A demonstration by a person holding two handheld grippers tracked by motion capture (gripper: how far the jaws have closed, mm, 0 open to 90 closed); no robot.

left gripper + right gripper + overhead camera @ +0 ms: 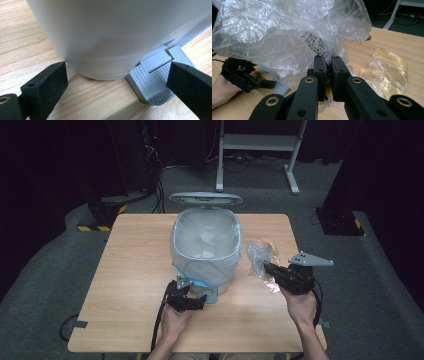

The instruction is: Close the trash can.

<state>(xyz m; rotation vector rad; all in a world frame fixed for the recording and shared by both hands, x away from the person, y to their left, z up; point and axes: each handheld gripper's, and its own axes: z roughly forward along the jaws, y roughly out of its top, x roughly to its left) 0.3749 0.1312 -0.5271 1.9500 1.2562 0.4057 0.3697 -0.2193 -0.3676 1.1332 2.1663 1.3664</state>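
Observation:
A white pedal bin (205, 242) lined with a pale bag stands mid-table, its lid (205, 197) raised at the back. My left gripper (200, 302) is open at the bin's front foot. In the left gripper view (117, 80) one jaw is beside the bin's base (105, 37) and the other lies over the grey ribbed pedal (152, 80). To the right of the bin, my right gripper (266, 267) is shut on a crumpled clear plastic bag (257, 254). That bag (287, 32) bulges above the closed jaws (329, 62). A yellowish wrapper (389, 67) lies on the table beside it.
The wooden table (135, 270) has bare room left of the bin and along its front edge. A white desk frame (257, 142) and dark equipment with floor cables (150, 165) stand behind the table. In the right gripper view, the left gripper (242, 75) and hand show farther off.

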